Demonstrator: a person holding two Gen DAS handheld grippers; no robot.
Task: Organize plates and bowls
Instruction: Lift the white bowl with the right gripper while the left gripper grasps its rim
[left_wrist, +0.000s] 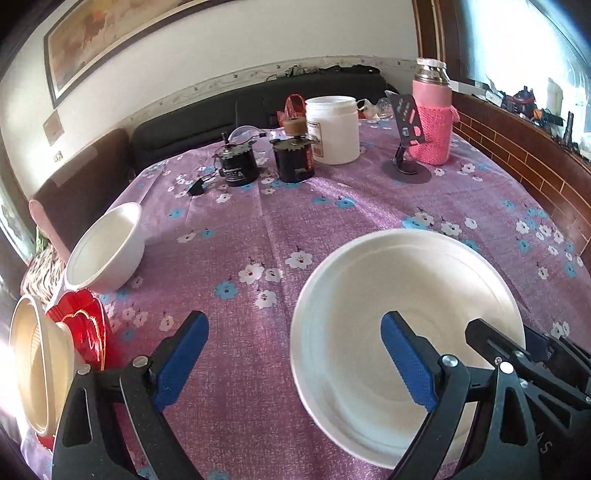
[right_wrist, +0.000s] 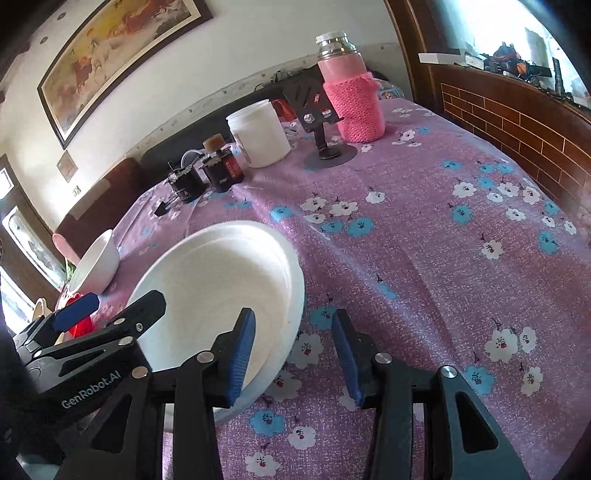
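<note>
**Both grippers spread at the white plate**

The left gripper (left_wrist: 291, 354) has its jaws spread wide, one finger over the white plate (left_wrist: 369, 295); the right gripper (right_wrist: 293, 354) straddles that plate's rim, jaws apart, not pinching; beyond, a white bowl (left_wrist: 107, 247) lies tilted at the counter's (left_wrist: 332, 206) left edge; a pink flask (left_wrist: 432, 118) stands at the far edge.

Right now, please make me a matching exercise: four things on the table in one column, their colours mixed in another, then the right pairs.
Things:
1. thermos sleeve
2. wide plate
3. gripper pads
4. plate under the tan bowl

Colours:
a. blue
b. red
c. pink
d. white

Pairs: 1-c, 2-d, 3-a, 4-b
</note>
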